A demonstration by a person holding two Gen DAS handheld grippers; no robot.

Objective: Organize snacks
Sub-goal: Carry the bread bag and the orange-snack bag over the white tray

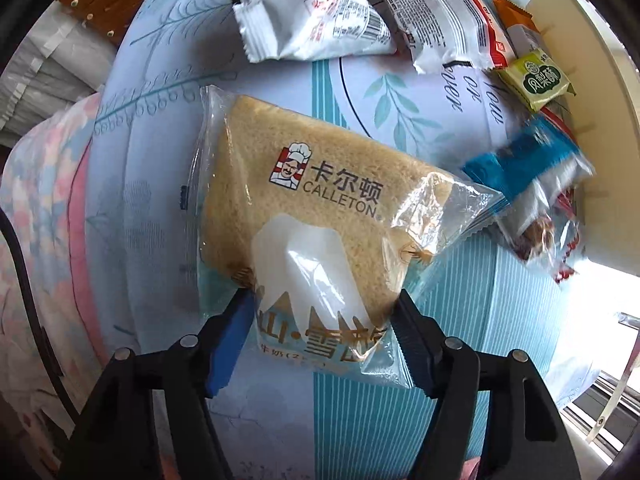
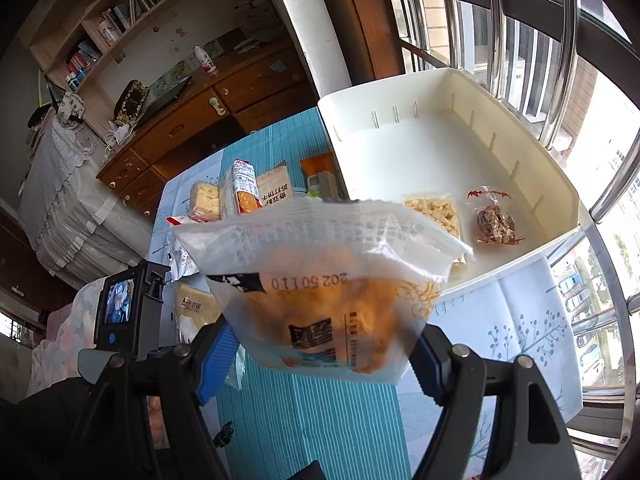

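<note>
Our left claw (image 1: 322, 334) grips the bread packet (image 1: 320, 208), our right claw (image 2: 320, 354) an orange snack bag (image 2: 324, 280); the white bin (image 2: 560, 200) holds two snacks, several wait on the desk (image 2: 304, 420).

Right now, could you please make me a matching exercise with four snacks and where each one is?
Things:
1. Bread packet marked CALLETON
2. Orange snack bag with a printed date
3. Brown sweet in a clear wrapper
4. Small green packet

Places:
A. Lying inside the white bin
B. On the table beside the bin's outer wall
C. Between the fingers of the right tool
D. Between the fingers of the left tool

Right pairs: 1-D, 2-C, 3-A, 4-B
</note>
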